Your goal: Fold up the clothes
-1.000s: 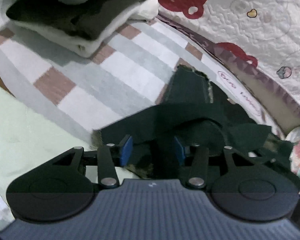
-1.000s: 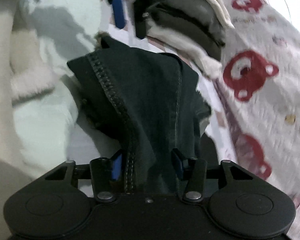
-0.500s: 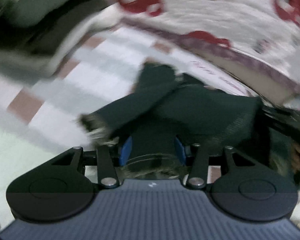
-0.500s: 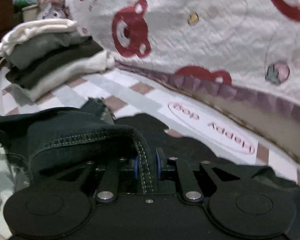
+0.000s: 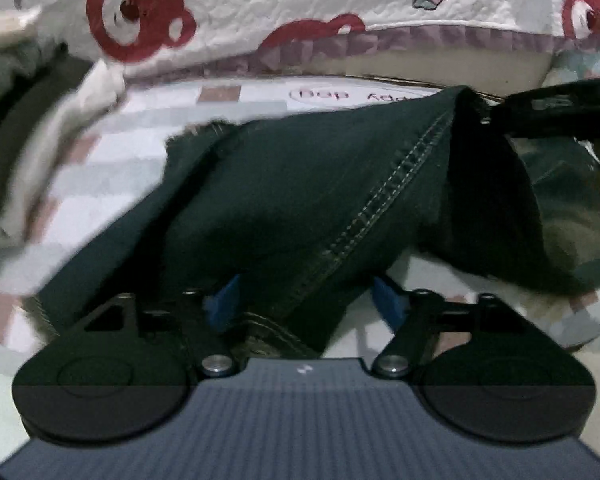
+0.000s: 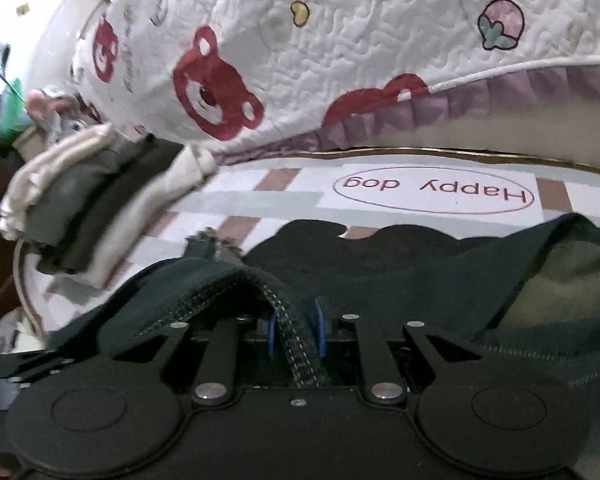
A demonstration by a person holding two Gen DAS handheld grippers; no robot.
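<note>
Dark jeans (image 5: 300, 200) lie on the checked sheet (image 6: 260, 200), stack (image 6: 80, 200) at ten o'clock. Left gripper (image 5: 304, 300) is opening, seam loose between; right gripper (image 6: 296, 332) pinches the seam while easing slightly. Heavy, limp denim: grip seams.

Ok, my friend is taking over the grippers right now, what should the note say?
Left gripper: opening, its pads off the dark jeans that lie between them.
Right gripper: pinching the jeans' stitched seam, jaws easing apart a little.
Jeans: draped over the checked mat, in front of the bear quilt.
Done: a folded stack sits at the mat's far left.
Left: finish folding the jeans, probably add them to the stack.
</note>
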